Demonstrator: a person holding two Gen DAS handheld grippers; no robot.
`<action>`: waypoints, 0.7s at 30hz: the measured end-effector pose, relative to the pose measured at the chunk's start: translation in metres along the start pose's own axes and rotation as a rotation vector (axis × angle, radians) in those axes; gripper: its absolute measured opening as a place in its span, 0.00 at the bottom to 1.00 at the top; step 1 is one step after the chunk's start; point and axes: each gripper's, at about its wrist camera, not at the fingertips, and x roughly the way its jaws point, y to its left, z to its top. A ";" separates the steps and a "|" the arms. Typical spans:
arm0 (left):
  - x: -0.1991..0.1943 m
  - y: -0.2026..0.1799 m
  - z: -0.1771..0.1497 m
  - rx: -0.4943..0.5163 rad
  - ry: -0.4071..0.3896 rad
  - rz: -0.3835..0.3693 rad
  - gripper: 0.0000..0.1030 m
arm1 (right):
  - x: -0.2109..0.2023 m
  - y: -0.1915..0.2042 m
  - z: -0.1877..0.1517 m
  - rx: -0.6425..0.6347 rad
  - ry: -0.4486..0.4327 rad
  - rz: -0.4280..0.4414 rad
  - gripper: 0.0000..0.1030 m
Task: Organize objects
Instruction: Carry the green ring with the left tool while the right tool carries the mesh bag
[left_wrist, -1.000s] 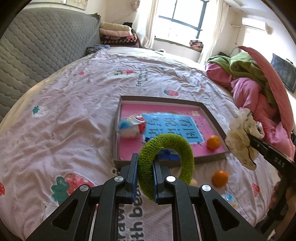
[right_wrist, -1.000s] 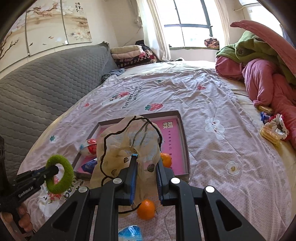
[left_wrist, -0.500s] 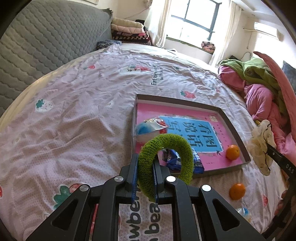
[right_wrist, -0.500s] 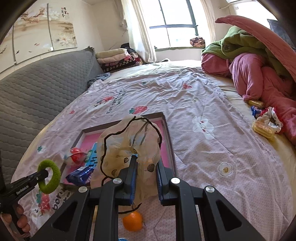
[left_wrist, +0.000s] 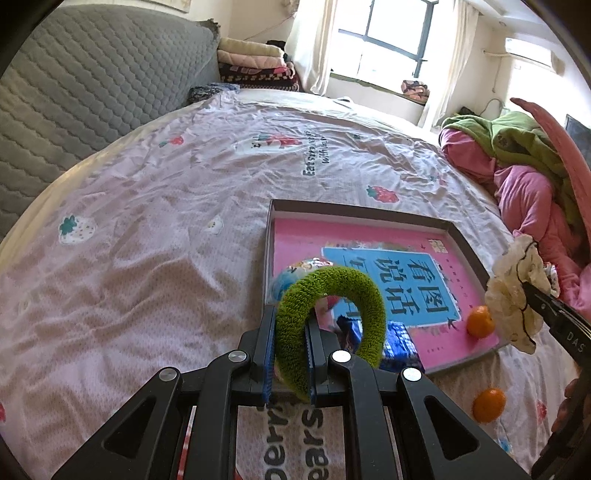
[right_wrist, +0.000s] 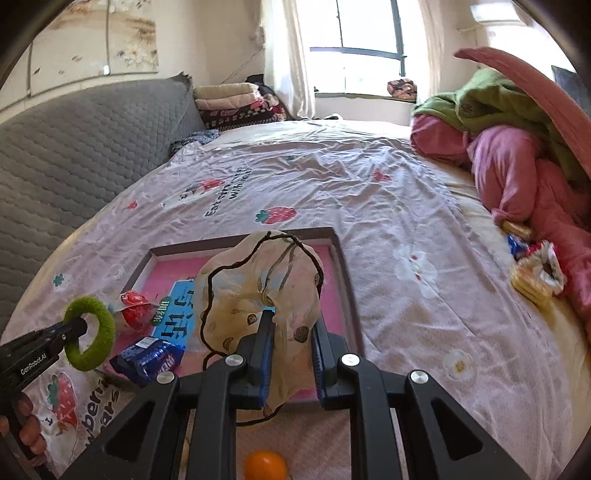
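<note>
My left gripper (left_wrist: 290, 321) is shut on a fuzzy green hair ring (left_wrist: 332, 280), held upright above the near left corner of the shallow tray (left_wrist: 354, 212). From the right wrist view the left gripper (right_wrist: 79, 326) and the green ring (right_wrist: 105, 325) sit at the lower left. My right gripper (right_wrist: 291, 325) is shut on a cream scrunchie with black edging (right_wrist: 258, 280), hanging over the tray's (right_wrist: 343, 266) near right side. The right gripper (left_wrist: 532, 291) and the cream scrunchie (left_wrist: 513, 314) show at the right edge of the left wrist view.
The tray holds a pink and blue book (left_wrist: 417, 280), a round snack packet (left_wrist: 306, 267), a blue packet (left_wrist: 399, 343) and an orange (left_wrist: 479, 322). Another orange (left_wrist: 488, 404) lies on the bedsheet. A grey headboard (left_wrist: 92, 85) is at left, piled bedding (right_wrist: 517, 158) and snacks (right_wrist: 535, 277) at right.
Both grippers have moved forward and a little down towards the tray, which now looks larger and nearer. Each still holds its hair tie.
</note>
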 end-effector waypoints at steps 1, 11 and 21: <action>0.003 0.000 0.001 0.002 0.004 -0.001 0.13 | 0.003 0.004 0.002 -0.007 0.004 0.006 0.18; 0.022 -0.004 -0.002 0.017 0.032 -0.014 0.13 | 0.029 0.041 0.005 -0.113 0.064 0.010 0.18; 0.033 -0.011 -0.012 0.045 0.049 -0.006 0.13 | 0.052 0.053 -0.013 -0.184 0.148 -0.006 0.18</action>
